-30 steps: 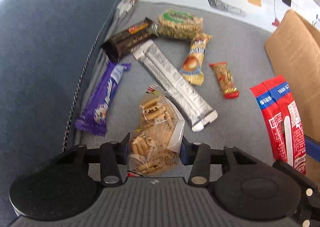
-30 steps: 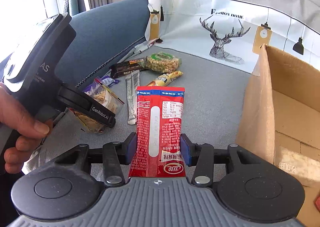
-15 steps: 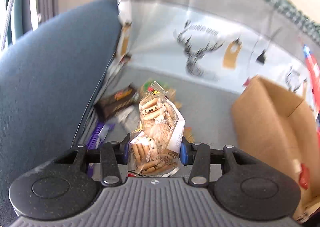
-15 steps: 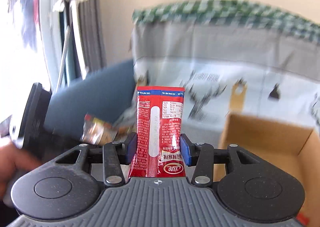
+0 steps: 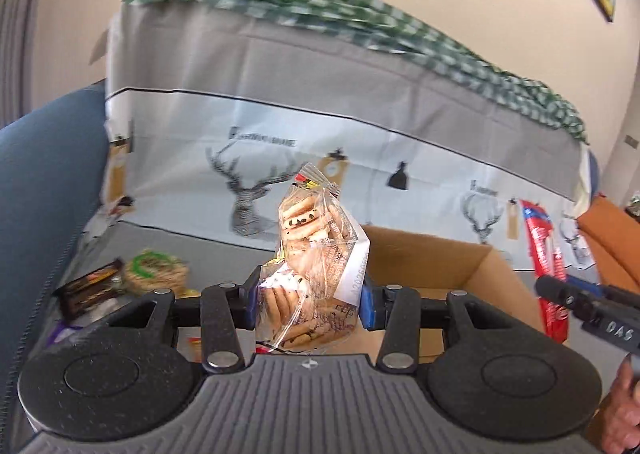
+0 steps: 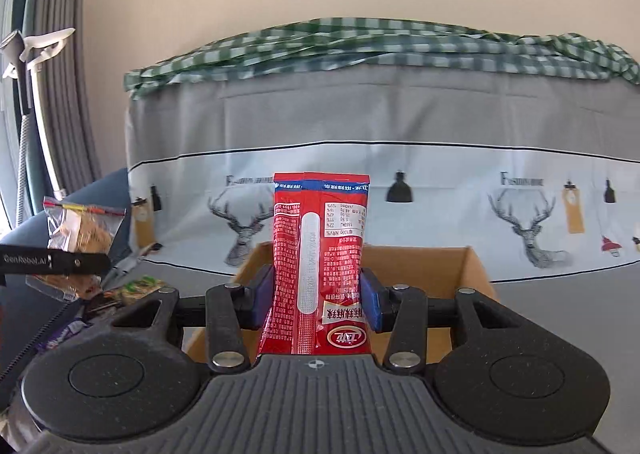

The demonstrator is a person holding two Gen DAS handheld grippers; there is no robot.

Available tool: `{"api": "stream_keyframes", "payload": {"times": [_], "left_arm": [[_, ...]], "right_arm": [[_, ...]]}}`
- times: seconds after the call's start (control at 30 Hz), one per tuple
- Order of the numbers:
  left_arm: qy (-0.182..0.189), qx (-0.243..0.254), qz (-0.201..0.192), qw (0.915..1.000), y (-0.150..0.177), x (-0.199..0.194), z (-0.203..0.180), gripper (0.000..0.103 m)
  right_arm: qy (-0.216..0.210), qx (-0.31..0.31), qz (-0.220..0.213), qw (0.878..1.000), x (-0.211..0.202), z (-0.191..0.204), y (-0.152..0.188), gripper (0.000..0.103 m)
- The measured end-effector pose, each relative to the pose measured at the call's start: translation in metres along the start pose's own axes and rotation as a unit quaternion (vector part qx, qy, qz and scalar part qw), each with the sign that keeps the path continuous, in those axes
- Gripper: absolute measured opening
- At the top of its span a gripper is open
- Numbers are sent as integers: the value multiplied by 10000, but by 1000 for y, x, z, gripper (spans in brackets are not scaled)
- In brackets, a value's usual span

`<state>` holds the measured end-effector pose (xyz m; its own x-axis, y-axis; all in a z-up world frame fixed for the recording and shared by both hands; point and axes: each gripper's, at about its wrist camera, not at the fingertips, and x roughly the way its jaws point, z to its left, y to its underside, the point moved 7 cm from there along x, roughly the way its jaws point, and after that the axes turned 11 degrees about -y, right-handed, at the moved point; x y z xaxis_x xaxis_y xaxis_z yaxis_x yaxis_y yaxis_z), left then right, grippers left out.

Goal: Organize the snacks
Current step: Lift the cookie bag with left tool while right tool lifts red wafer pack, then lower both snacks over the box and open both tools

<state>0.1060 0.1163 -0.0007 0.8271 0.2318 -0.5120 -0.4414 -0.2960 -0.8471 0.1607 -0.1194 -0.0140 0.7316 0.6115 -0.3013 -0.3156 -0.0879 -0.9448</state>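
Behind everything hangs a cloth with deer. In your left view, the left gripper pinches a clear cookie bag, upright before the cardboard box. In your right view, the right gripper pinches a red packet before the same box.
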Motion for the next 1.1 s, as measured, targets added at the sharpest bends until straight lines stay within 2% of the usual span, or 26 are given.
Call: {"api": "stream_keyframes", "payload": {"times": [0.17, 0.33, 0.67, 1.1], "left_arm": [[360, 126, -85, 9992, 5, 3, -43, 49], [544, 181, 2, 9984, 14, 9, -66, 49], [755, 162, 154, 9969, 19, 19, -86, 49], [895, 397, 205, 9950, 24, 34, -109, 49]], "right_arm": [[203, 78, 49, 9998, -11, -23, 10, 47], [310, 150, 16, 9994, -19, -41, 13, 47], [476, 193, 15, 9987, -25, -54, 14, 47], [652, 226, -24, 9976, -24, -53, 14, 47]]}}
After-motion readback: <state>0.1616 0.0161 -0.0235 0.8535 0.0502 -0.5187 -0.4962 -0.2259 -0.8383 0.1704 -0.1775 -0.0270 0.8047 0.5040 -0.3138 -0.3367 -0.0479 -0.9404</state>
